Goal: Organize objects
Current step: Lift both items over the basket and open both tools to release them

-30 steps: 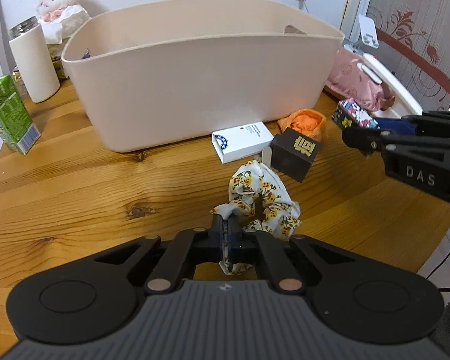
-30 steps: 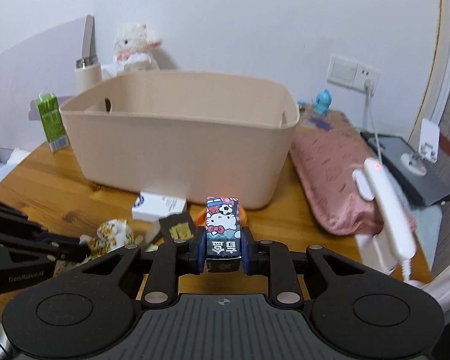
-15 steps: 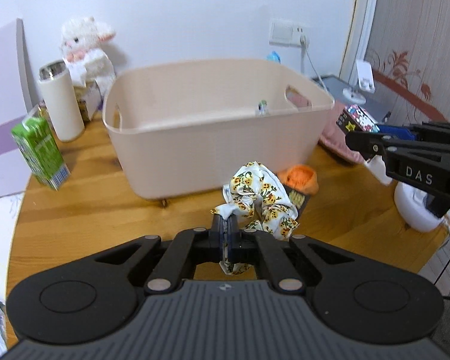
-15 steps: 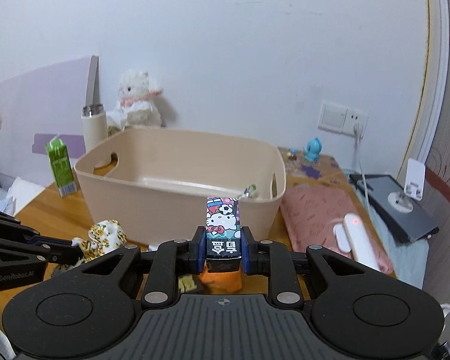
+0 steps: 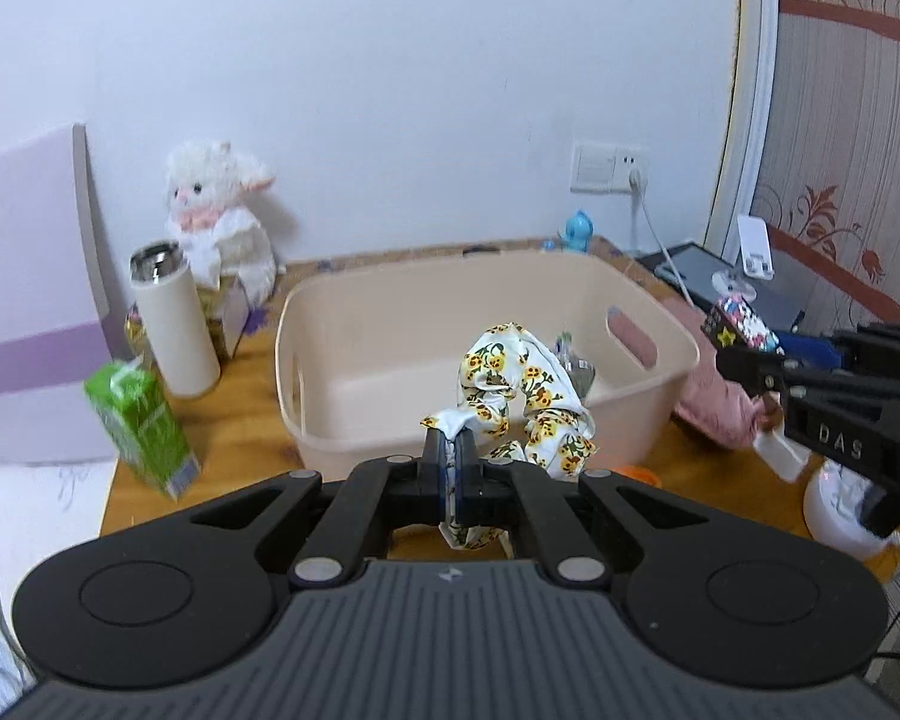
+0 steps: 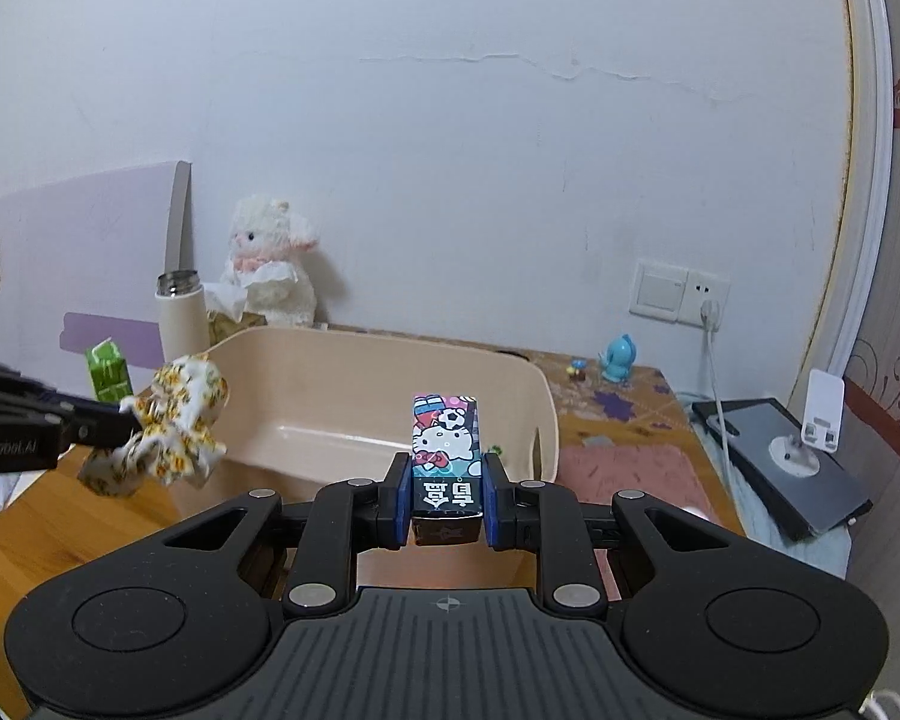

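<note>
My left gripper (image 5: 453, 468) is shut on a white floral scrunchie (image 5: 522, 396) and holds it in the air just in front of the beige bin (image 5: 342, 414). The scrunchie also shows in the right wrist view (image 6: 174, 420). My right gripper (image 6: 447, 495) is shut on a small Hello Kitty box (image 6: 447, 450), raised near the right end of the bin (image 6: 330, 378). That box also shows in the left wrist view (image 5: 741, 327). A small item (image 5: 576, 363) lies inside the bin.
A green drink carton (image 5: 141, 426), a white thermos (image 5: 174, 318) and a plush lamb (image 5: 219, 210) stand left of the bin. A pink pouch (image 6: 624, 474), a tablet (image 6: 780, 468) and a blue figurine (image 6: 621, 357) lie to the right. An orange item (image 5: 636, 471) lies on the wooden table.
Both grippers have risen from the table with their objects. The scrunchie and the Hello Kitty box are now above rim level, and the bin's inside is in view.
</note>
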A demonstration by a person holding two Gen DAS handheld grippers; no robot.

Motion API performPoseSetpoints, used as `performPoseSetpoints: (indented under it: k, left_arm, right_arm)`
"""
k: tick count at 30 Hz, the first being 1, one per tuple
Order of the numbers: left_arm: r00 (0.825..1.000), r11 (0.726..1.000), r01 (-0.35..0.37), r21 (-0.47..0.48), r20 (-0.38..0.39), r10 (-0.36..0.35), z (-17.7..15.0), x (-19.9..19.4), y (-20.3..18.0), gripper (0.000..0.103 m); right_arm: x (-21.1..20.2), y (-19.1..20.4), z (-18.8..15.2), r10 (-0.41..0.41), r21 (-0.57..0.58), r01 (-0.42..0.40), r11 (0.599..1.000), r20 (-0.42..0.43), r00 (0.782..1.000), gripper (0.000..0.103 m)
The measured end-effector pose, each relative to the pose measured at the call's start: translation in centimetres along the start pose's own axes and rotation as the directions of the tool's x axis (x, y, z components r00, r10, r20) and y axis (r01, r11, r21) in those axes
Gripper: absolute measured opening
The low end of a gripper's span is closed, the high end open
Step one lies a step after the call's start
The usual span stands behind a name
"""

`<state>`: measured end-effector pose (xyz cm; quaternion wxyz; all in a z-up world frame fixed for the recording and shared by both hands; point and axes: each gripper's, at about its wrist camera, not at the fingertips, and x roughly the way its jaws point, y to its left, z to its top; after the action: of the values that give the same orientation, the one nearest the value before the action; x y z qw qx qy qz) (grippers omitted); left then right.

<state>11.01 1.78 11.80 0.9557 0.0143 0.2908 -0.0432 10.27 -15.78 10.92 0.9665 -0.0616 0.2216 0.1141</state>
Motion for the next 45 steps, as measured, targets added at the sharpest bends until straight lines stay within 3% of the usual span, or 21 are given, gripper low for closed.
performPoseSetpoints:
  k: [10, 16, 26, 30, 32, 35, 37, 38, 39, 41, 45]
  left_arm:
    - [1.000, 0.999, -0.019, 0.027, 0.018, 0.019, 4.0, 4.1, 0.4, 0.004]
    - [0.999, 0.999, -0.039, 0.007, -0.018, 0.039, 4.9, 8.4, 1.3, 0.004]
    - [0.989, 0.997, -0.081, -0.007, -0.124, 0.079, 4.1, 14.5, 1.8, 0.004]
    - [0.982, 0.996, -0.091, 0.001, -0.165, 0.090, 3.7, 15.8, 1.5, 0.004]
    - [0.979, 0.995, -0.100, -0.002, -0.181, 0.098, 3.5, 16.1, 1.5, 0.005]
    - [0.981, 0.995, -0.099, -0.008, -0.169, 0.096, 3.4, 15.3, 1.5, 0.017]
    - [0.983, 0.994, -0.106, -0.003, -0.154, 0.104, 3.5, 14.3, 1.2, 0.043]
    - [0.983, 0.993, -0.115, -0.006, -0.145, 0.113, 3.6, 13.7, 1.1, 0.069]
    - [0.985, 0.992, -0.123, -0.009, -0.124, 0.121, 3.7, 12.9, 1.0, 0.083]
    - [0.988, 0.991, -0.133, 0.003, -0.080, 0.133, 3.7, 11.2, 0.7, 0.085]
    - [0.990, 0.992, -0.122, 0.016, -0.069, 0.123, 3.5, 8.7, 0.0, 0.091]
  right_arm:
    - [2.9, -0.8, 2.3, -0.007, 0.017, 0.006, 1.000, 0.026, 1.000, 0.021]
    - [5.6, -1.3, 3.4, -0.015, 0.031, 0.015, 0.999, 0.018, 1.000, 0.021]
    - [11.7, -1.9, 2.3, 0.025, 0.078, -0.019, 0.997, -0.077, 0.997, 0.021]
    - [13.7, -1.5, 1.7, 0.006, 0.056, 0.001, 0.998, -0.135, 0.991, 0.021]
    - [14.2, -1.5, 1.5, 0.005, 0.063, 0.005, 0.998, -0.157, 0.988, 0.036]
    - [13.9, -2.0, 1.5, 0.002, 0.083, 0.011, 0.997, -0.154, 0.988, 0.054]
    - [12.7, -2.4, 1.5, 0.003, 0.080, 0.007, 0.997, -0.130, 0.992, 0.060]
    - [12.0, -2.5, 1.5, -0.004, 0.072, 0.012, 0.997, -0.119, 0.993, 0.065]
    - [11.3, -2.7, 1.6, -0.012, 0.064, 0.019, 0.998, -0.110, 0.994, 0.066]
    - [10.0, -3.3, 1.7, -0.021, 0.052, 0.026, 0.998, -0.094, 0.995, 0.075]
    - [7.3, -3.9, 0.9, -0.023, 0.045, 0.026, 0.999, -0.077, 0.997, 0.090]
